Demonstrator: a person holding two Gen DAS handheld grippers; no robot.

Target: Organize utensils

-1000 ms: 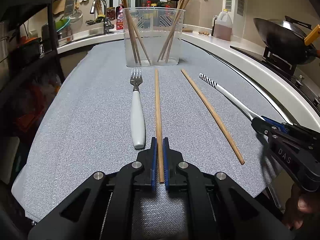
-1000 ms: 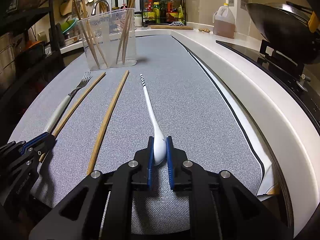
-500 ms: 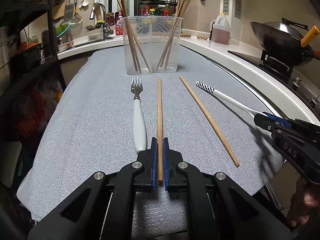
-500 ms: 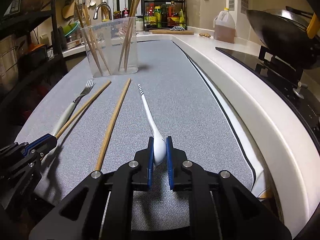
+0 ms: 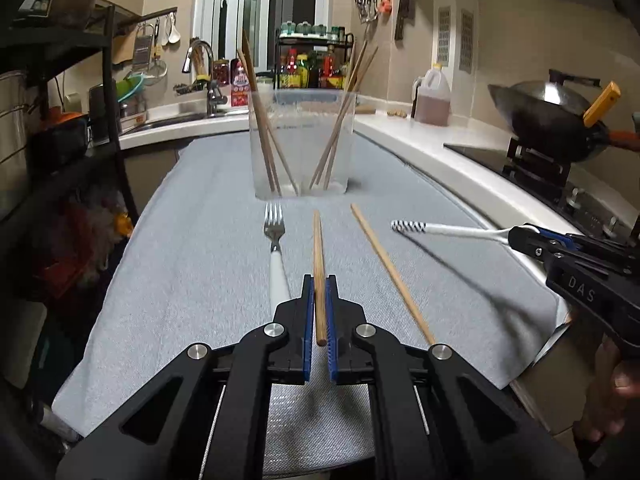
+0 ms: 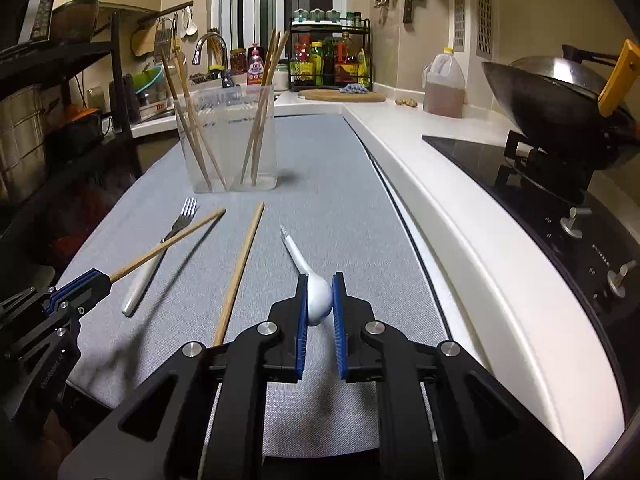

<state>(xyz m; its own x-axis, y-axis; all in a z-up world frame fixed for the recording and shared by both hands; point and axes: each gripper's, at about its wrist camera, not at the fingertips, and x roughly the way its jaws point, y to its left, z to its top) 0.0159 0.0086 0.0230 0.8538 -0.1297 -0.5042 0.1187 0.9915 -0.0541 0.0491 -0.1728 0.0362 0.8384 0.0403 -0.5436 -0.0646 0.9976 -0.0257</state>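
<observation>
My left gripper (image 5: 319, 284) is shut on a wooden chopstick (image 5: 318, 256) and holds it lifted above the grey mat (image 5: 192, 272); it also shows in the right wrist view (image 6: 168, 247). My right gripper (image 6: 320, 280) is shut on the bowl of a white spoon (image 6: 318, 294) with a striped handle end (image 5: 408, 226), also raised. A second chopstick (image 5: 390, 272) and a white-handled fork (image 5: 277, 256) lie on the mat. A clear plastic holder (image 5: 302, 148) with several chopsticks stands beyond them.
A white counter edge (image 6: 460, 216) runs along the right of the mat. A stove with a wok (image 6: 556, 104) is at the right. A sink with tap (image 5: 200, 76) and a dark shelf rack (image 5: 60, 92) are at the left.
Both grippers have risen from the mat with their loads: the chopstick in the left and the spoon in the right now hang in the air. The holder looks nearer.
</observation>
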